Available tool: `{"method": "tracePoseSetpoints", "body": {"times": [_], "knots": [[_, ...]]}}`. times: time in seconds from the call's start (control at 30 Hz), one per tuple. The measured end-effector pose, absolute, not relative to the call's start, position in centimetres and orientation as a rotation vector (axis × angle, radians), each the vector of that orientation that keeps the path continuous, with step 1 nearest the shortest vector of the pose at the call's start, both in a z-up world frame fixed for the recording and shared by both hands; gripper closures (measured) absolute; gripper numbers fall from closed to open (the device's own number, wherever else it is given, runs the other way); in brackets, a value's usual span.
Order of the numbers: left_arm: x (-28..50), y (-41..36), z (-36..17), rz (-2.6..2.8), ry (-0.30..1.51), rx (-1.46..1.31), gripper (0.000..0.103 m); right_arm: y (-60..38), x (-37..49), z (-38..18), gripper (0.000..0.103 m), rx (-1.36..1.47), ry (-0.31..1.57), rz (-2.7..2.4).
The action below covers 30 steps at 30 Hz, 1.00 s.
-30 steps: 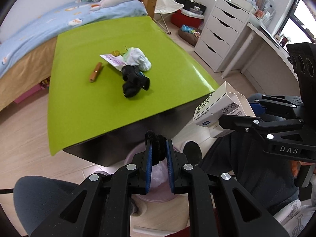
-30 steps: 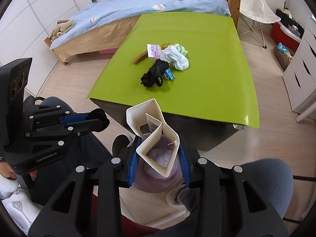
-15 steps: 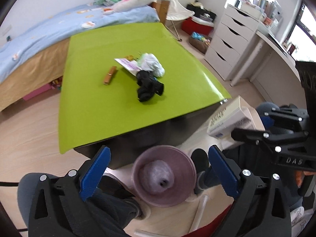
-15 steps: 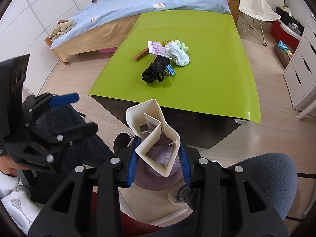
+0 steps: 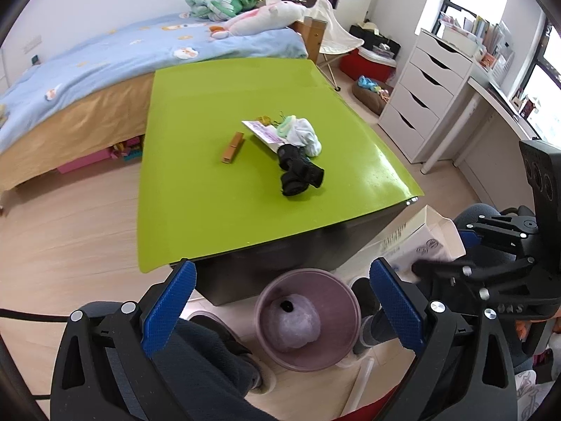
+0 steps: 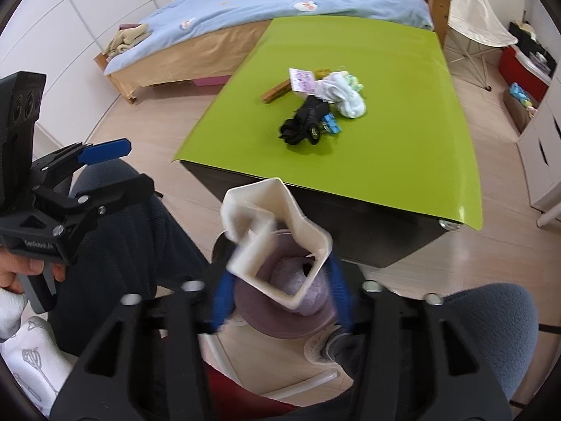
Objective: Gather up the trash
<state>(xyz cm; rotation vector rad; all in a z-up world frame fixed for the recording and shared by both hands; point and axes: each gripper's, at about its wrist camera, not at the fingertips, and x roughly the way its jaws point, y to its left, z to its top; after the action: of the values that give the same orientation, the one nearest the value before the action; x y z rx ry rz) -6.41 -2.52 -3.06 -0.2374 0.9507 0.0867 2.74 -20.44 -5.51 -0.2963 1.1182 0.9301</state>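
Both wrist cams sit low by the seated person's knees, tilted steeply down and forward. Each looks past a mauve round plastic bin [image 5: 308,319] [image 6: 280,319] close below toward the lime-green glossy table [image 5: 210,189] [image 6: 403,147], shared from opposite sides.

Home bedroom, bed [image 5: 105,59], plush toys [image 5: 266,14], drawer chest [image 5: 420,91]

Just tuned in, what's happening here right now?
A seated person is clearing trash into the purple bin on the floor in front of the green table. The left gripper is open and empty above the bin. The right gripper is opening around a crumpled white carton right over the bin. Black socks, white socks, a leaflet and a brown stick remain on the table.
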Motion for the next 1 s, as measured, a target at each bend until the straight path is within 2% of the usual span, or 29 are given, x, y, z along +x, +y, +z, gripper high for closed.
{"method": "tracePoseSetpoints", "body": {"times": [0.07, 0.2, 1.0], "knots": [[-6.5, -2.3, -3.1, 0.092, 0.949, -0.238, 0.008, -20.3, 2.8, -5.5, 0.015, -0.286, 1.115, 0.939], [-6.5, -2.2, -3.2, 0.091, 0.953, -0.239, 0.008, -20.2, 3.1, -5.7, 0.007, -0.273, 1.126, 0.927], [-5.7, -2.7, -3.4, 0.073, 0.958, -0.230, 0.008, -19.9, 6.0, -4.2, 0.005, -0.192, 1.117, 0.889]]}}
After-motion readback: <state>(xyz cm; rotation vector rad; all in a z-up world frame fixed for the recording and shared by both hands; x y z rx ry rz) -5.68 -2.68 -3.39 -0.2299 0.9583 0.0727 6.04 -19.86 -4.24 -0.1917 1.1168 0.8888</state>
